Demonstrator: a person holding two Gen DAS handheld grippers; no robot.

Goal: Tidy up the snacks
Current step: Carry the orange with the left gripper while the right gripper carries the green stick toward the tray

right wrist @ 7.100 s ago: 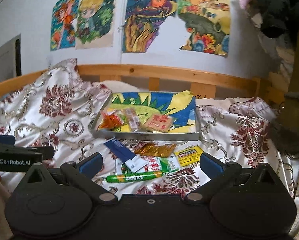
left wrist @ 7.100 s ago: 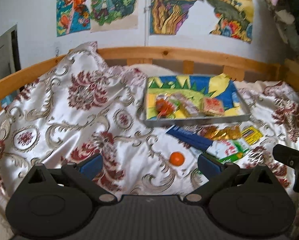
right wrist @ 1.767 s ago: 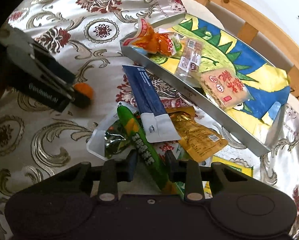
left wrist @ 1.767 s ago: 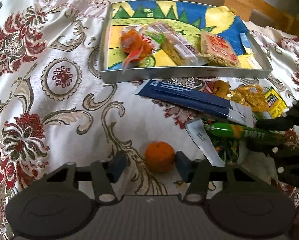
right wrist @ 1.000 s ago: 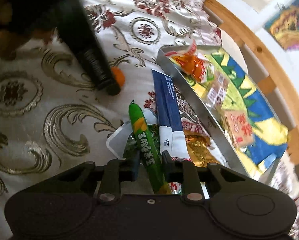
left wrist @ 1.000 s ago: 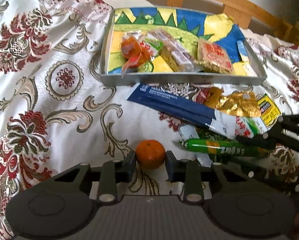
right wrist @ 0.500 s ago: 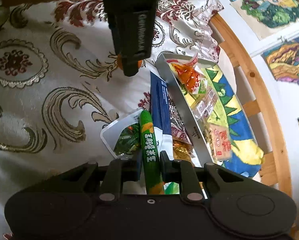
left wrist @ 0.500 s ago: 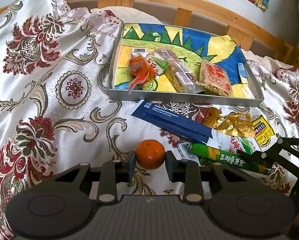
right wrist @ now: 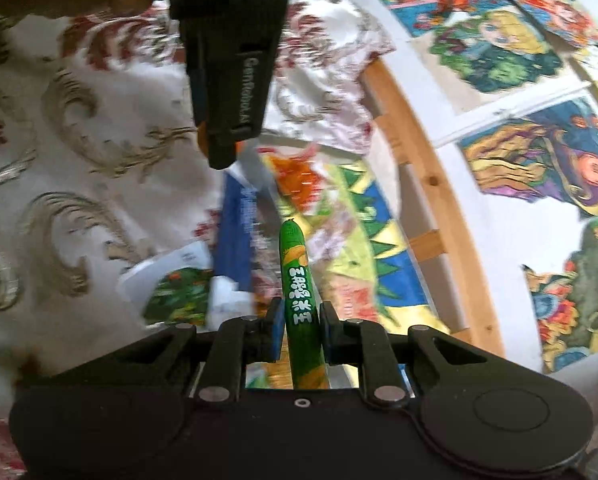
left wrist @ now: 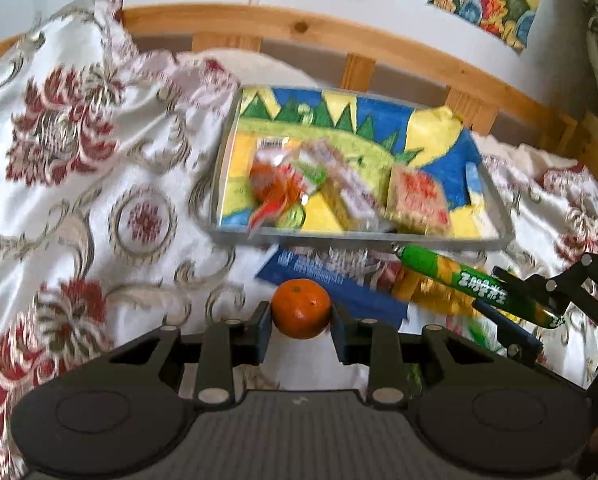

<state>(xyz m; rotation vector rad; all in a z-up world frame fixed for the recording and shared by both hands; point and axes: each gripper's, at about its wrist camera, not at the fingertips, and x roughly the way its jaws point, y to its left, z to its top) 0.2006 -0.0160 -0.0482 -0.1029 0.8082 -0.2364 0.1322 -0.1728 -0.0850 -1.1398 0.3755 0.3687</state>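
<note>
Left gripper [left wrist: 301, 330] clamps the orange mandarin [left wrist: 301, 308]. Right gripper [right wrist: 299, 330] pinches the green sausage stick [right wrist: 297, 292], both near the metal tray [left wrist: 363, 236].

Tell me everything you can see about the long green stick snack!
The green stick snack is a long, thin tube in shiny green wrap with a yellow-orange patch and white letters. The right claw is shut on its lower part, holding it up off the bedspread, its rounded tip pointing toward the tray. Nothing else touches it.

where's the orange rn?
Left wrist view: the orange sits clamped in the left claw, lifted over the blue packet, just short of the tray.
</note>
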